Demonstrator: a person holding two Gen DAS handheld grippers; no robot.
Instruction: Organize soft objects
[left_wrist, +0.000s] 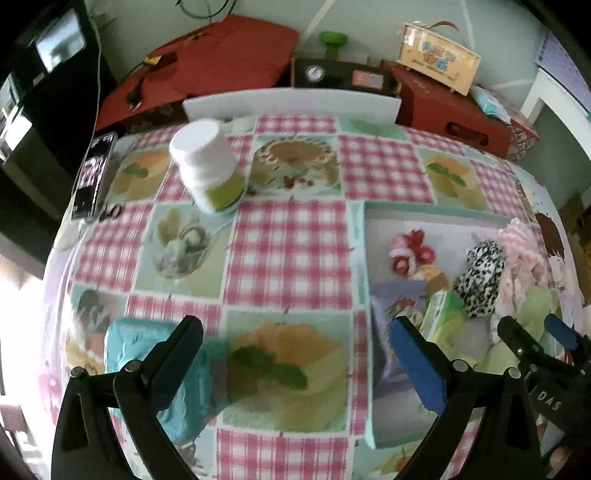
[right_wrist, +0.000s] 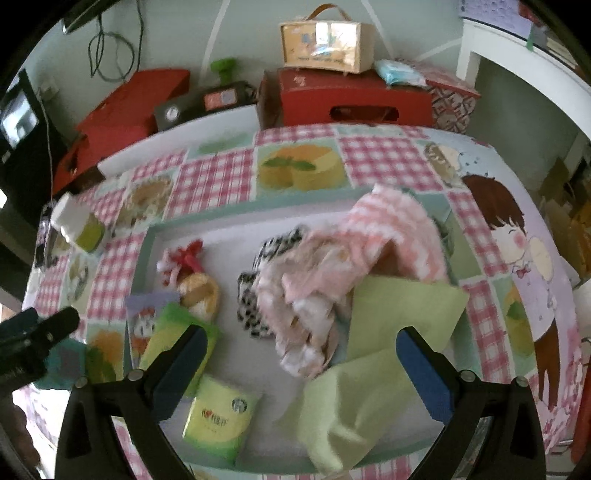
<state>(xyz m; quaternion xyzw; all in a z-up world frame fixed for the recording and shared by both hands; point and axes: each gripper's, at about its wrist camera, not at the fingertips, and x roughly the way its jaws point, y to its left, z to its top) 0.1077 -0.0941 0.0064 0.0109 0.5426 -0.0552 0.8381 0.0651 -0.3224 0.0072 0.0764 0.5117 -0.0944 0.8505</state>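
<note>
Most soft items already in your tray (right_wrist: 155, 236): pink striped cloth (right_wrist: 391, 229), leopard-print plush (left_wrist: 480, 277), green cloth (right_wrist: 399, 314), tissue packs. Teal pack (left_wrist: 129, 347) left on tablecloth (left_wrist: 288, 251), beside left gripper (left_wrist: 295, 358). Both grippers spread, empty; right gripper (right_wrist: 301, 365) over tray.

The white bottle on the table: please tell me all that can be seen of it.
The white bottle is a squat round container that looks like plastic, with a wide white screw cap that is closed and a green label around its lower body. It stands on the checked tablecloth, toward the far left of the table, outside the tray and beside the phone. Only the cloth touches it. In the right wrist view it appears small and blurred at the left edge. The label text cannot be read.
</note>
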